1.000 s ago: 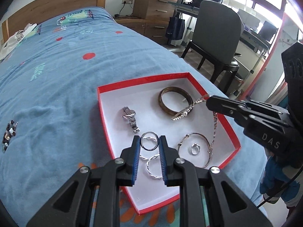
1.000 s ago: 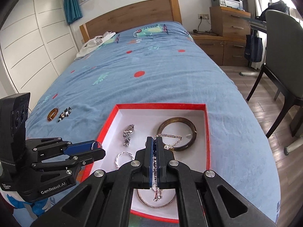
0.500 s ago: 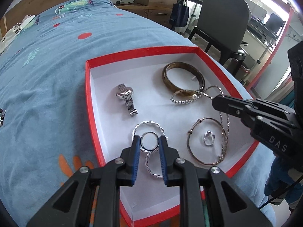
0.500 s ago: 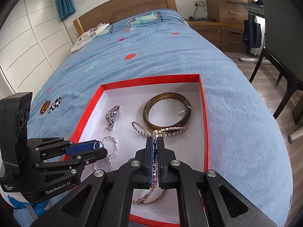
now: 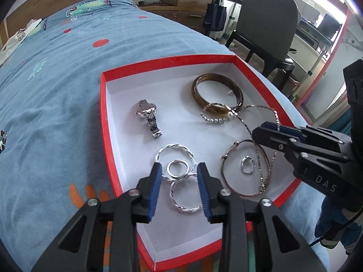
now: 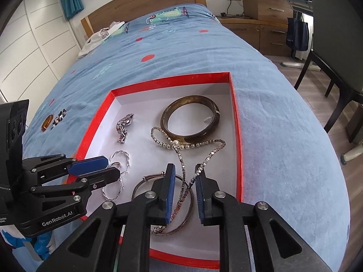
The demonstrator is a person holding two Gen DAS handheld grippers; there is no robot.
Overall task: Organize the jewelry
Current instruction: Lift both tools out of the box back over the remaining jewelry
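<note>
Both claws stood apart, jaws just opened: our left gripper [image 5: 179, 173] straddled the ring [image 5: 177, 169], our right gripper [image 6: 184, 176] straddled the chain [image 6: 192, 158], pads clear of both. Each piece lay in the red box [image 6: 236, 122] on the bed [image 6: 283, 136]. We'd lift straight up so no pad snags the chain or bangle [image 5: 245, 170]. Chain's lower end hid behind the right fingers; whether it's tangled with the bangle, unclear.

Two black hand-held grippers, blue-padded

Silver screws are set in the left gripper [image 5: 179, 176] and right gripper [image 6: 185, 176]; "GenRobot.AI" and "DAS" are printed in white.
</note>
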